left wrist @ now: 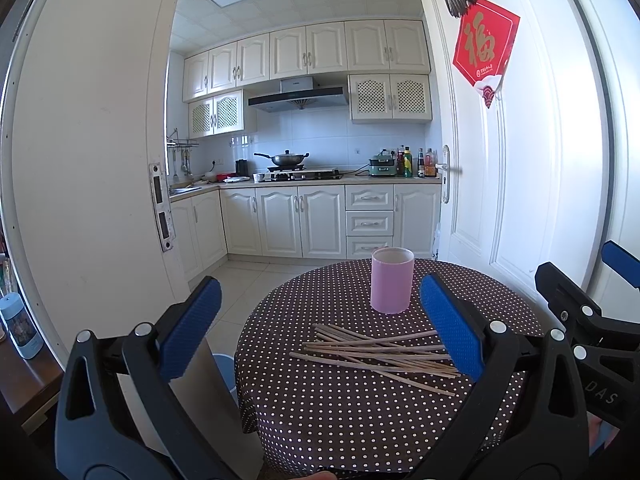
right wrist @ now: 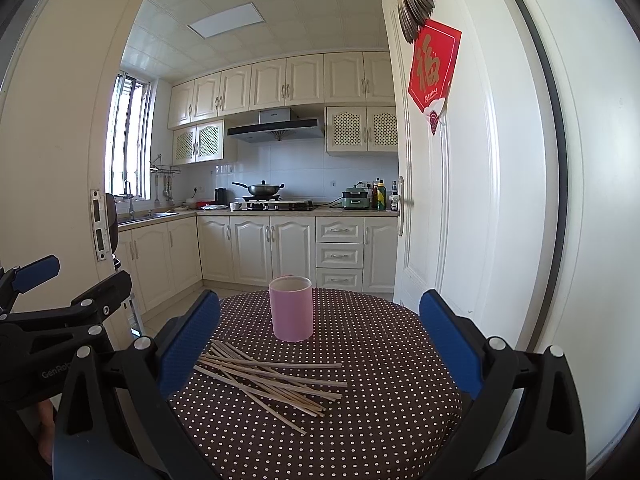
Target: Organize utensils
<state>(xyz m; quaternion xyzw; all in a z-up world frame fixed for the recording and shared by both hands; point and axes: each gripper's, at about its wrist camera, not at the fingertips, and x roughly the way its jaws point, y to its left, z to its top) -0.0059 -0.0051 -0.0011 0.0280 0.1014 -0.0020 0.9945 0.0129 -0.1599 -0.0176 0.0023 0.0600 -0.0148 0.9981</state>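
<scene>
A loose pile of several wooden chopsticks (left wrist: 380, 352) (right wrist: 272, 382) lies on the round table with the brown polka-dot cloth (left wrist: 340, 412) (right wrist: 360, 420). Just behind the pile a pink cylindrical cup (left wrist: 391, 286) (right wrist: 291, 308) stands upright. My left gripper (left wrist: 320, 324) hovers open over the table's near left side, nothing between its blue pads. My right gripper (right wrist: 320, 336) is open too, above the near edge, framing cup and chopsticks. Each gripper shows at the edge of the other's view: the right gripper (left wrist: 592, 300), the left gripper (right wrist: 48, 300).
An open white door (left wrist: 500, 160) (right wrist: 460, 200) with a red paper decoration stands right of the table. Beyond it is a kitchen with white cabinets (left wrist: 300, 220) and a wok on the stove. A blue bin (left wrist: 224, 372) sits on the floor left of the table.
</scene>
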